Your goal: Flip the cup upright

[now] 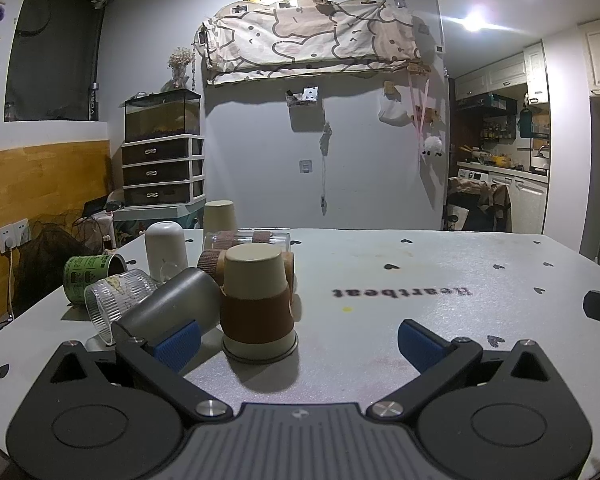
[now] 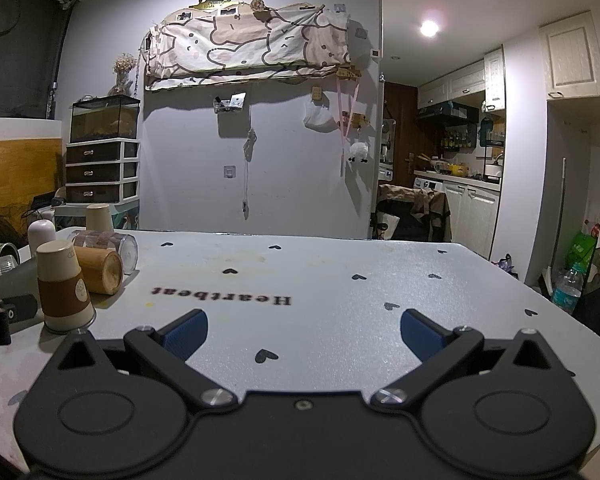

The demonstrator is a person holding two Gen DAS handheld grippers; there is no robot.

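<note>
A beige cup with a brown sleeve [image 1: 257, 304] stands upside down on the white table [image 1: 400, 312], just ahead of my left gripper [image 1: 298, 340] and nearer its left finger. The left gripper is open and empty. The same cup shows at the left of the right wrist view [image 2: 63, 288]. My right gripper [image 2: 304, 334] is open and empty over bare table, well right of the cup. Part of the other gripper shows at the edge of each view.
Behind the cup lie a grey tumbler [image 1: 172, 308], a ribbed glass [image 1: 116, 300], a green can [image 1: 92, 276], a wooden cup [image 2: 100, 272] and a clear jar [image 1: 248, 240]. A white cup [image 1: 166, 250] and a beige cup [image 1: 220, 216] stand inverted farther back.
</note>
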